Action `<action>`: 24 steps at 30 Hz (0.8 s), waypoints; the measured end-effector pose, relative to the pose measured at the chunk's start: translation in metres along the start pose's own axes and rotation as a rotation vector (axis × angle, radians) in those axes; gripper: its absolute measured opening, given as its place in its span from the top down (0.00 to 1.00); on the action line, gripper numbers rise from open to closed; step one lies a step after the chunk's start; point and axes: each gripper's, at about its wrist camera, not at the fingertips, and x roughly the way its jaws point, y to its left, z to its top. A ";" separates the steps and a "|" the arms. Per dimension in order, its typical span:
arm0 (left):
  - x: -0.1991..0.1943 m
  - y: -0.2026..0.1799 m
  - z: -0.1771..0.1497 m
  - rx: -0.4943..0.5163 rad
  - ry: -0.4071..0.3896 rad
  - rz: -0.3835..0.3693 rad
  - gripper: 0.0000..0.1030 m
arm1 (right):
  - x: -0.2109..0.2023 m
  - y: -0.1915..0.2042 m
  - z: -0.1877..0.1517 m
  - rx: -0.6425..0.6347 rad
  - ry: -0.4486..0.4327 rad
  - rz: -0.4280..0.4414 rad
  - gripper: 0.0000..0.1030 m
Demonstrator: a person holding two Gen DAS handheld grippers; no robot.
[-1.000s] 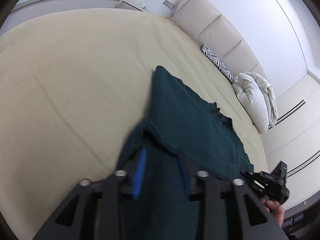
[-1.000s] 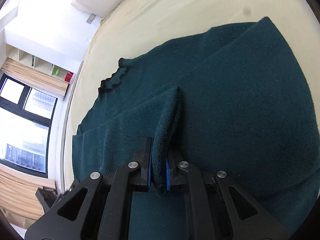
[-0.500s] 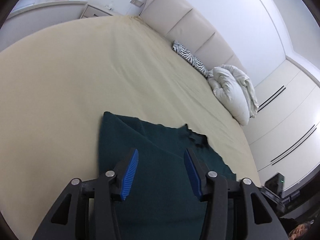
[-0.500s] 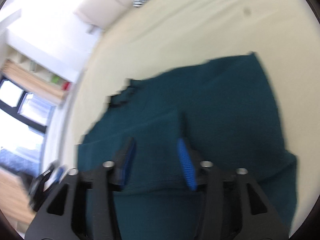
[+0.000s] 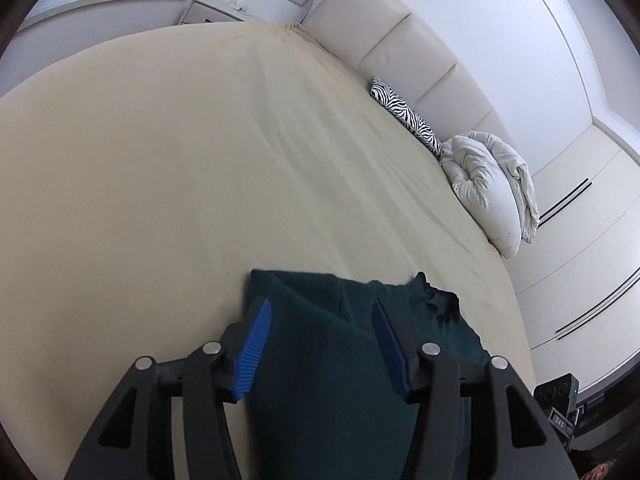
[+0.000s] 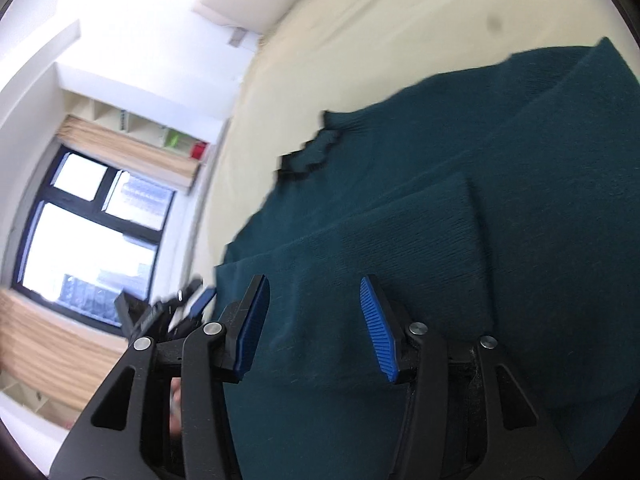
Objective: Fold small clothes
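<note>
Both views bright, daylight, soft diffuse. Right wrist view: black-framed window [image 6: 92,240] blown out, glare washes white wall above it; strong motion blur on left side, dark teal knitted sweater [image 6: 480,240] edges smeared, knit texture sharp only near centre. Left wrist view sharper; slight blur on sweater [image 5: 340,360] far edge. Cream bedsheet [image 5: 200,160] evenly lit, faint soft shadows. Heavy fisheye bending, black vignette at corners in both.

Matt teal knit sweater [image 6: 500,240] on smooth cloth sheet [image 5: 160,160].
</note>
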 end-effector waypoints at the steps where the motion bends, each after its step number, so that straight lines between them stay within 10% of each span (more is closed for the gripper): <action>1: 0.011 0.003 0.001 -0.005 0.035 0.007 0.45 | 0.001 0.001 -0.002 -0.001 0.000 -0.002 0.54; 3: 0.031 0.010 -0.001 -0.001 0.069 0.025 0.57 | 0.008 -0.007 -0.001 0.013 0.006 -0.057 0.56; 17: -0.033 0.002 -0.073 0.108 0.069 0.025 0.66 | -0.016 -0.020 -0.028 0.031 -0.006 -0.040 0.57; 24: -0.112 -0.015 -0.114 0.157 0.042 0.028 0.42 | -0.089 -0.010 -0.067 0.033 -0.089 -0.120 0.54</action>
